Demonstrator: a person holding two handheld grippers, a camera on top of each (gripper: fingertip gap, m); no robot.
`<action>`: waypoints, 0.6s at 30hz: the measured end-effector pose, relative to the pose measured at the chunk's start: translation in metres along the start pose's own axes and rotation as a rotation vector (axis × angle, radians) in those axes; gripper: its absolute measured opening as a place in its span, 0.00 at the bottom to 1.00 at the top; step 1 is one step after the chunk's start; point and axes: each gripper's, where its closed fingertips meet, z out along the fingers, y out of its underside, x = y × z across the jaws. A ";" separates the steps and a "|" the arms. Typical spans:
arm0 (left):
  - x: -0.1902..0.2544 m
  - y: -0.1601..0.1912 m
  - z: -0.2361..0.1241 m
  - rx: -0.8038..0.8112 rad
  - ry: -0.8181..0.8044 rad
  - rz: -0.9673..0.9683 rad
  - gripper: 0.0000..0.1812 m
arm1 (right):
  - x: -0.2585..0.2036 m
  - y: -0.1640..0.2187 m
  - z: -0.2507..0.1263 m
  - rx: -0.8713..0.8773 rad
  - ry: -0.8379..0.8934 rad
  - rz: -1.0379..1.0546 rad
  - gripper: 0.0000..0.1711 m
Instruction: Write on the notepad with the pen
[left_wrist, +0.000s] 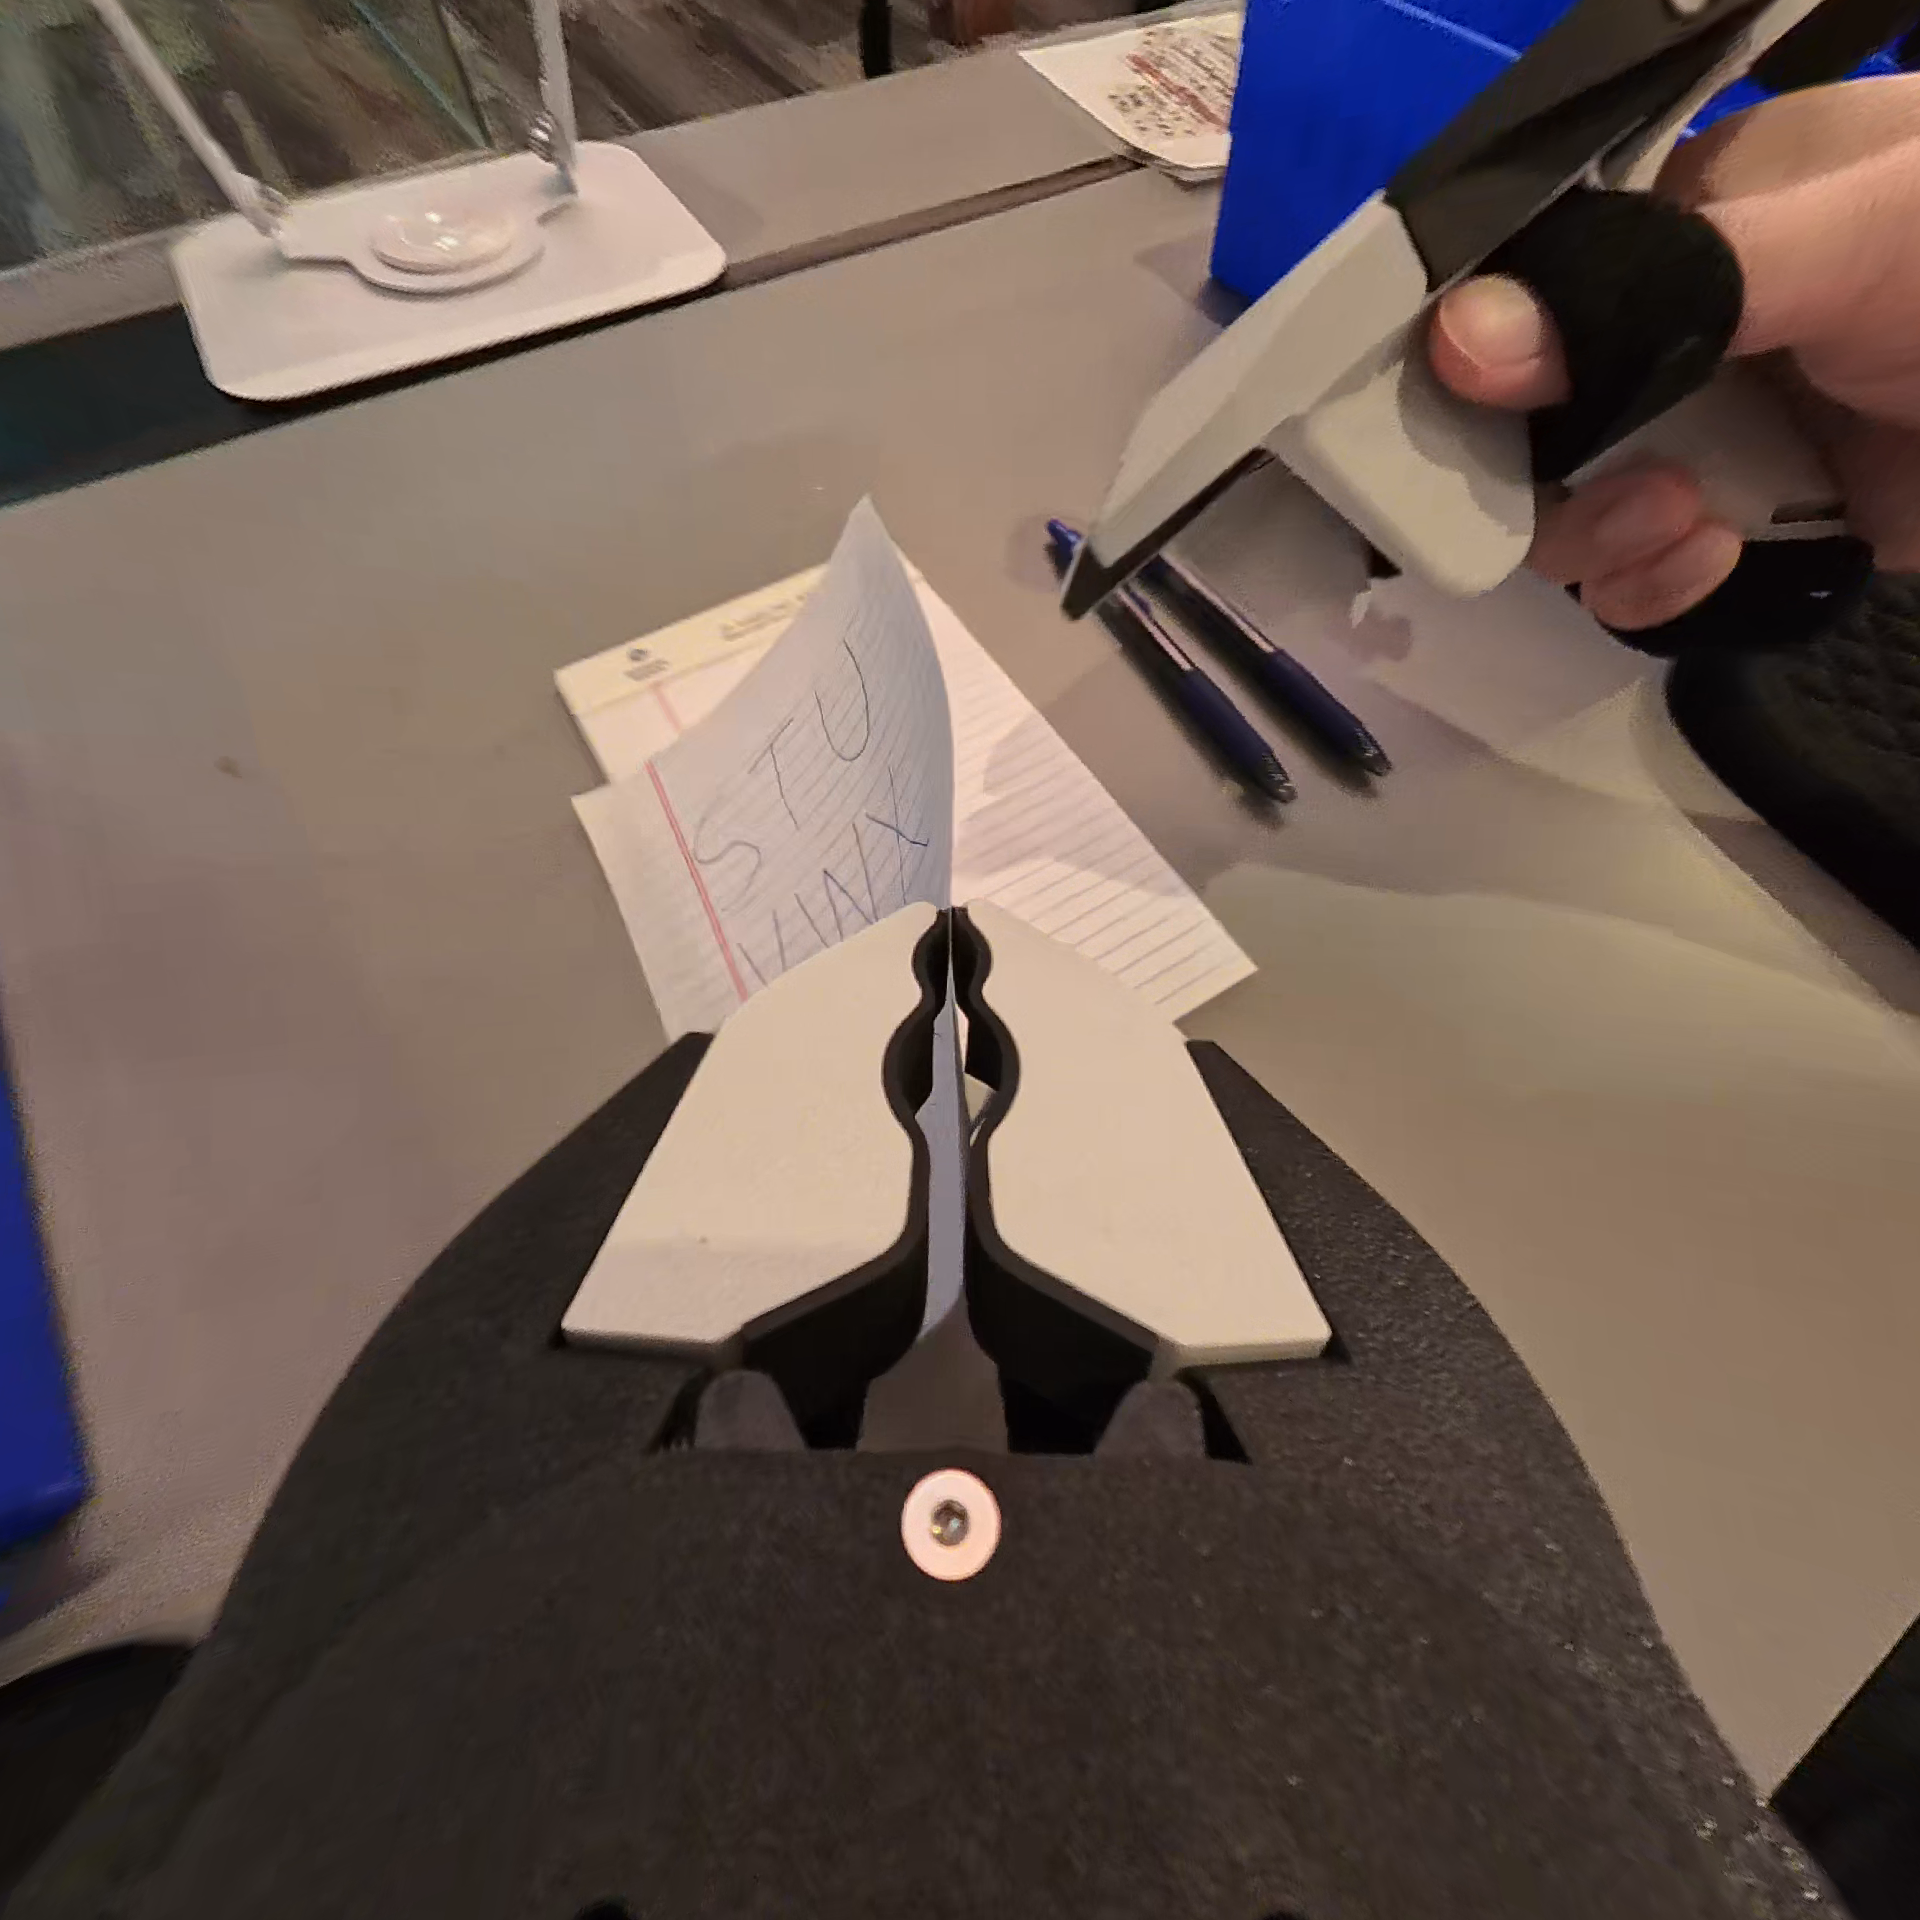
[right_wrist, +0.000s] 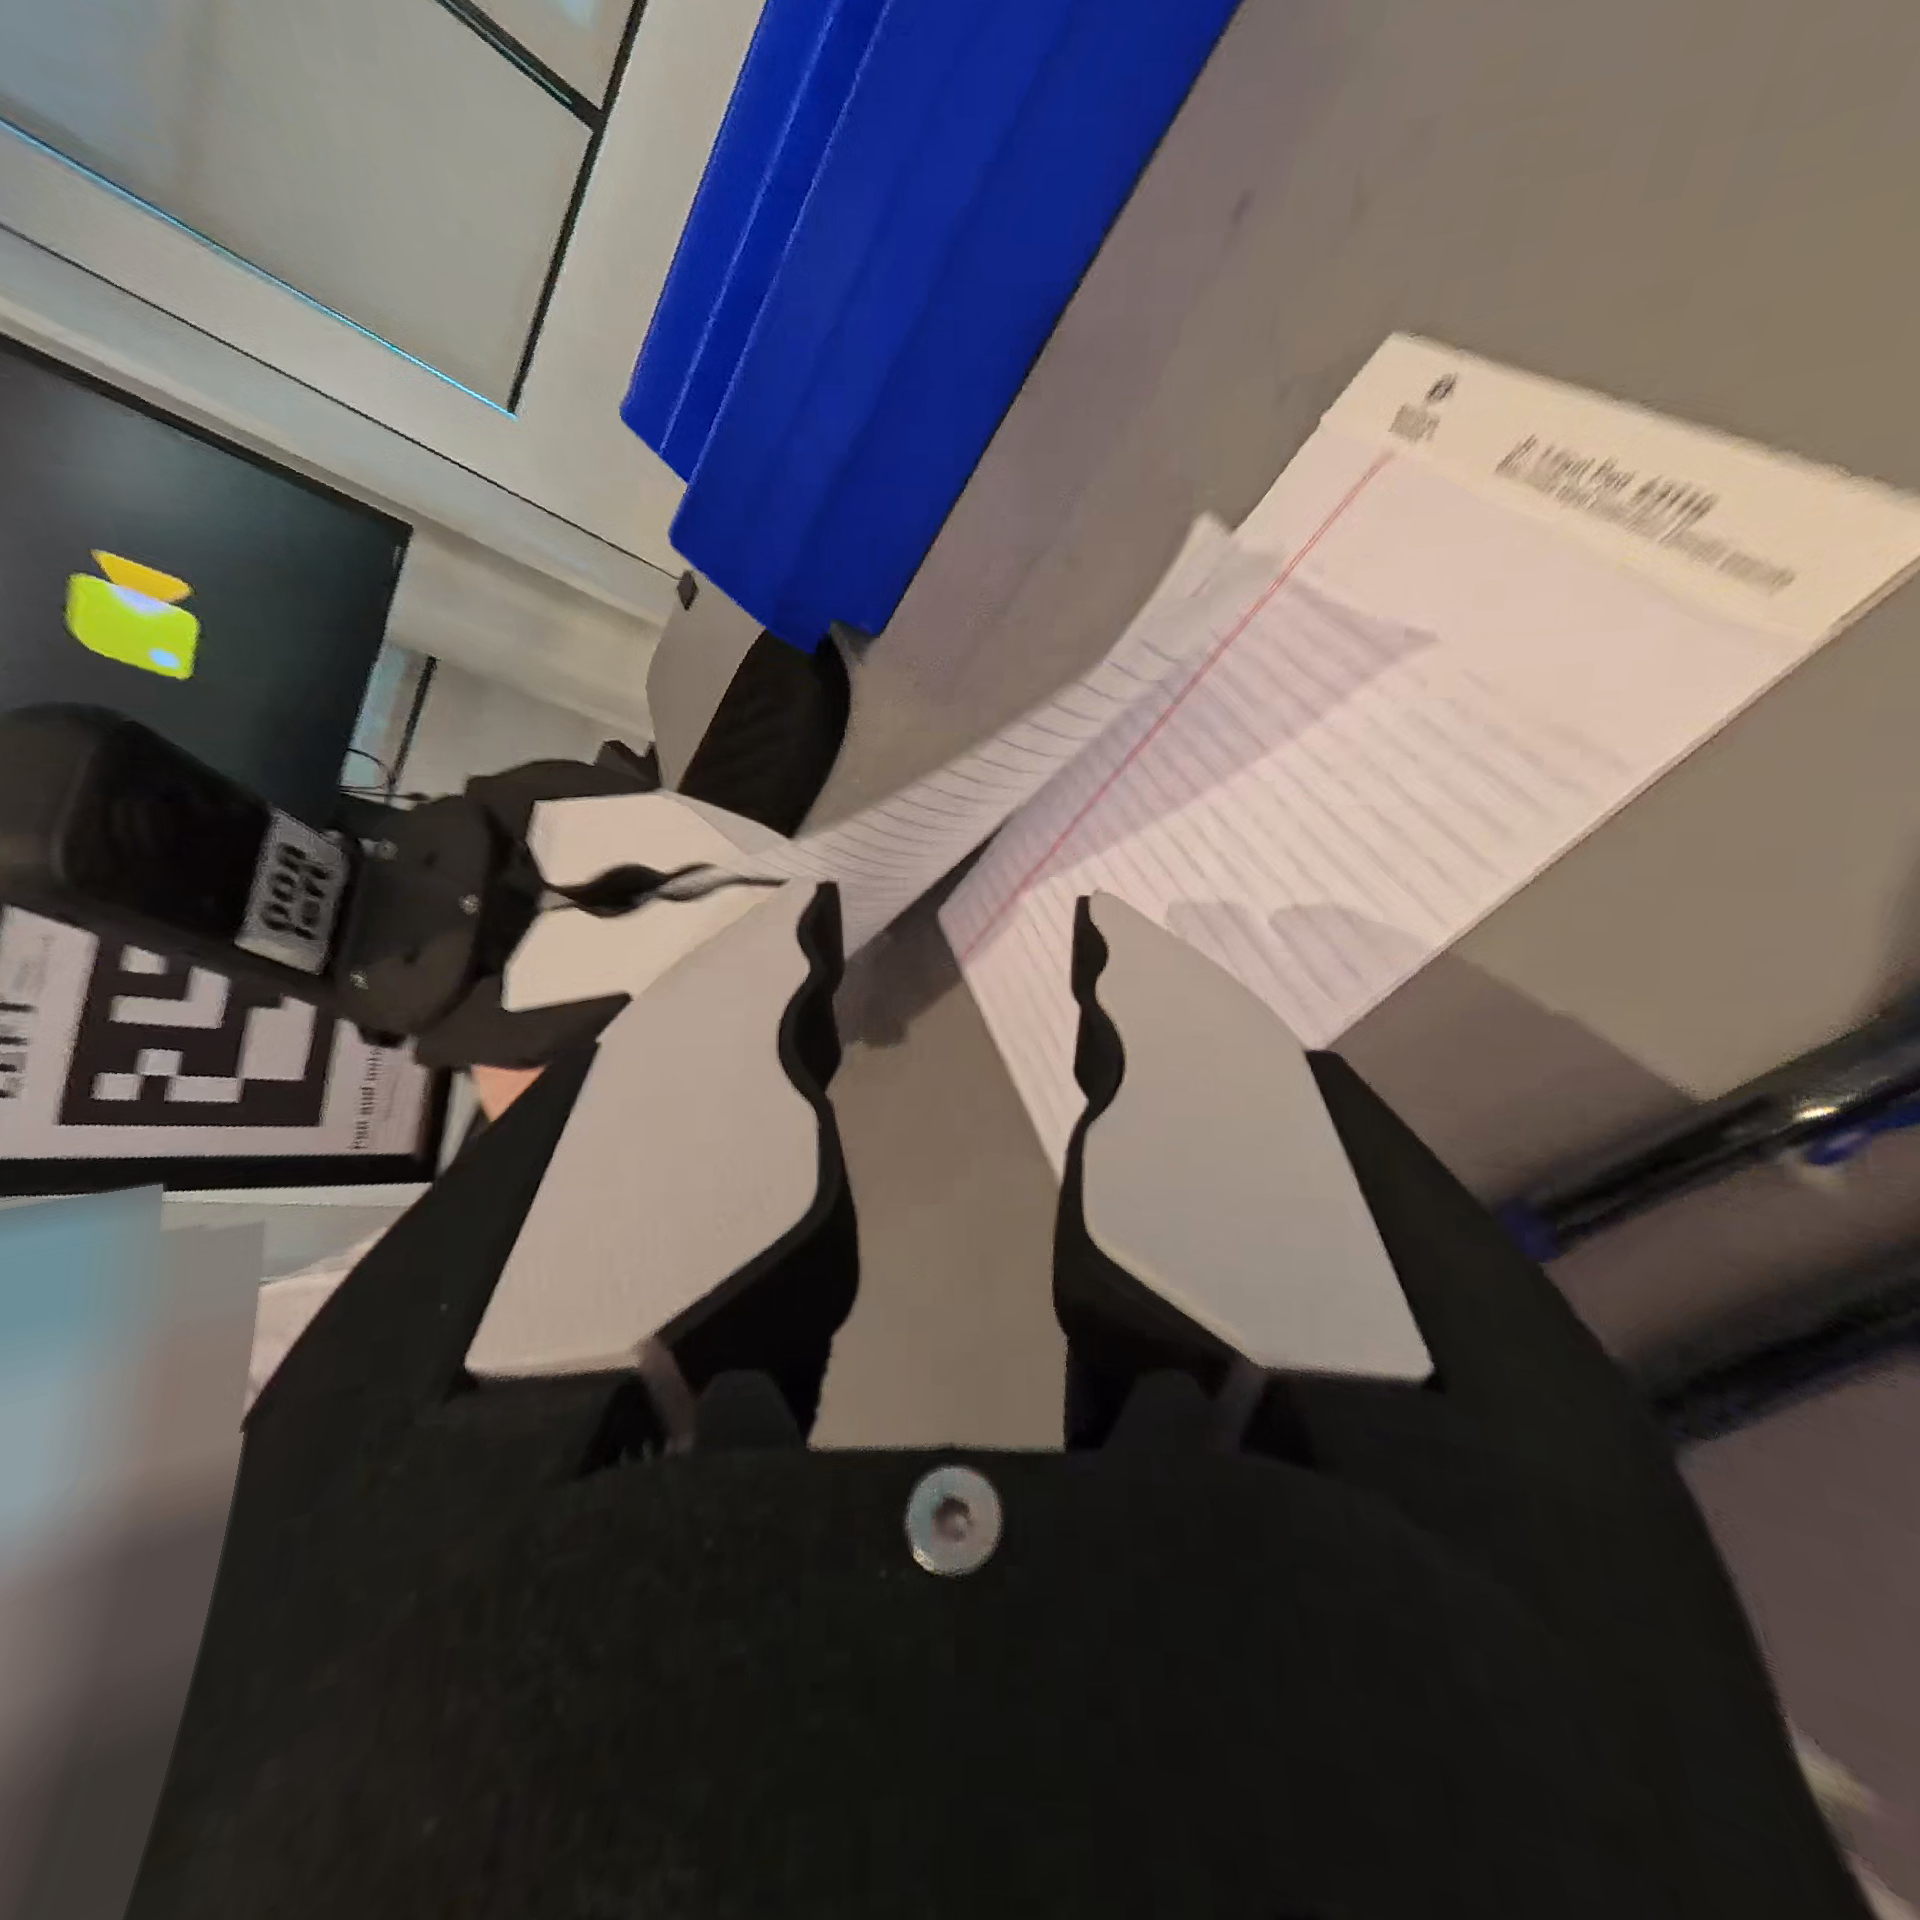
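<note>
A white lined notepad (left_wrist: 1049, 821) lies on the grey desk (left_wrist: 416, 644). My left gripper (left_wrist: 952, 920) is shut on a loose lined sheet (left_wrist: 821, 769) with blue handwriting and holds it upright over the pad. Two blue pens (left_wrist: 1236, 675) lie side by side right of the pad. My right gripper (right_wrist: 951, 920) is open and empty; in the left wrist view it (left_wrist: 1091, 582) hovers over the pens' far ends, held by a hand. In the right wrist view the notepad (right_wrist: 1455, 707) is ahead, the lifted sheet (right_wrist: 935, 800) curls left, and a pen (right_wrist: 1714, 1153) lies blurred at right.
A blue bin (left_wrist: 1340, 135) stands at the back right, and shows in the right wrist view (right_wrist: 883, 291). Another blue object (left_wrist: 26, 1299) is at the left edge. A white stand base (left_wrist: 447, 270) sits at the back left. A printed paper (left_wrist: 1164, 94) lies behind.
</note>
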 end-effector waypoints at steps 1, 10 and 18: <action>0.007 0.002 0.005 -0.003 0.017 -0.005 0.00 | -0.002 0.004 0.003 -0.006 -0.015 0.041 0.25; 0.032 0.013 0.029 -0.004 0.031 -0.019 0.00 | 0.026 0.024 0.007 0.036 0.073 0.288 0.28; 0.054 0.013 0.039 0.008 0.067 -0.003 0.00 | 0.030 0.025 0.014 0.073 0.108 0.353 0.21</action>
